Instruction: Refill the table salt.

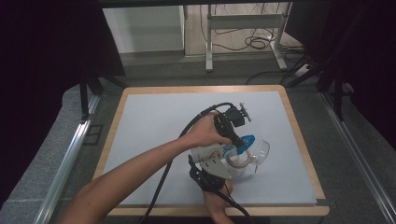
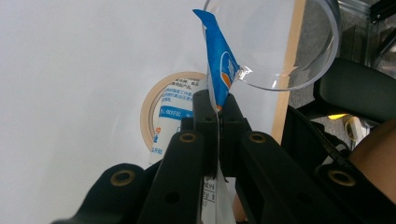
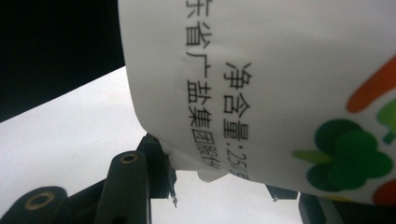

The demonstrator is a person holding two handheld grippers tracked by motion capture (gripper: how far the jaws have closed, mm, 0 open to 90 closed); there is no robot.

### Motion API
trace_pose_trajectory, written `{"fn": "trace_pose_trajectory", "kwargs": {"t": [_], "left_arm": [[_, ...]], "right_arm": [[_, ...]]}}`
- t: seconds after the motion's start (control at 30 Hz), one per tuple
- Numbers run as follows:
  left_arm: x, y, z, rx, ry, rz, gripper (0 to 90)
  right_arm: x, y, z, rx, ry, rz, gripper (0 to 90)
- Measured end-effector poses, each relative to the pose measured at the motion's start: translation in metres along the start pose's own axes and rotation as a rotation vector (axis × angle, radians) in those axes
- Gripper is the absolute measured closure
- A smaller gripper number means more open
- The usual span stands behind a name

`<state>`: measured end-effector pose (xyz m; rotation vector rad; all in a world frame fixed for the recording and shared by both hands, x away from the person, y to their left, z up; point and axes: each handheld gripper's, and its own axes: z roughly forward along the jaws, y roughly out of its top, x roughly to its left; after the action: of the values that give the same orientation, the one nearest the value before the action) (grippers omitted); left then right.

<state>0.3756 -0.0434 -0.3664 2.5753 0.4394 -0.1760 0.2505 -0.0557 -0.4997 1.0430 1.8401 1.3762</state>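
Right hand (image 1: 215,201): seen in the high view at the near edge of the surface, entering from the bottom.
Right tool (image 1: 211,173): seen in the high view near the front edge, with a grey three-cornered plate on top. In the right gripper view, its jaws are set partly apart on either side of the lower end of the packet, which is held between them.
Packet (image 1: 223,150): a white plastic pouch with a blue top, printed with black characters and green and orange shapes. It is held just above the surface, right of centre and towards the front, between the two tools.
Left hand (image 1: 205,135): seen in the high view above the right tool, the forearm reaching in from the bottom left.
Left tool (image 2: 217,108): its jaws are pressed tight together on the blue top corner of the packet, as seen in the left gripper view.
Tape roll (image 2: 150,108): a tan ring lying flat on the surface, just behind and under the packet.
Glass bowl (image 2: 299,51): clear, tipped on its side, its rim touching the blue tip of the packet.
Surface (image 1: 154,116): pale grey, with a wooden border.
Beyond the surface: a grey floor, metal table legs (image 1: 209,42) and loose cables.
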Motion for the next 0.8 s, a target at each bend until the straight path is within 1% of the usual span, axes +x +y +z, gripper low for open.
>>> {"fn": "trace_pose_trajectory", "kwargs": {"t": [0.2,0.33,0.4,0.47,0.5,0.53,0.57,0.63,0.8], "left_arm": [[0.0001,0.0004,-0.0001,0.002,0.0,-0.001,89.9],[0.0003,0.0016,-0.0006,0.006,-0.003,0.005,89.9],[0.0001,0.0023,-0.0014,0.011,-0.002,0.009,89.9],[-0.0002,0.0028,-0.0014,0.006,-0.001,0.009,89.9],[-0.0003,0.0029,-0.0009,0.008,-0.003,0.006,89.9],[-0.0003,0.003,0.0001,0.01,-0.004,0.007,89.9],[-0.0003,0.003,0.0001,0.01,-0.004,0.007,89.9],[-0.001,0.0037,0.0022,0.018,-0.008,0.007,89.9],[-0.0008,0.0046,0.0034,0.025,-0.005,0.016,89.9]], "right_arm": [[-0.0004,0.0006,-0.0007,-0.001,0.003,-0.006,53.1],[-0.0003,0.001,-0.0016,-0.004,0.006,0.0,53.4],[-0.0007,0.0015,-0.0017,-0.005,0.004,-0.005,53.4],[-0.0011,0.002,-0.0019,-0.005,0.002,-0.008,53.4],[-0.0007,0.0025,-0.0025,-0.007,0.007,0.001,53.5],[-0.0011,0.0032,-0.0027,-0.014,0.008,-0.004,53.5],[-0.0004,0.0046,-0.0037,-0.017,0.014,0.008,53.5],[-0.0007,0.0062,-0.0044,-0.024,0.014,-0.001,53.6],[-0.0016,0.0053,-0.0039,-0.014,0.013,0.002,53.7]]}}
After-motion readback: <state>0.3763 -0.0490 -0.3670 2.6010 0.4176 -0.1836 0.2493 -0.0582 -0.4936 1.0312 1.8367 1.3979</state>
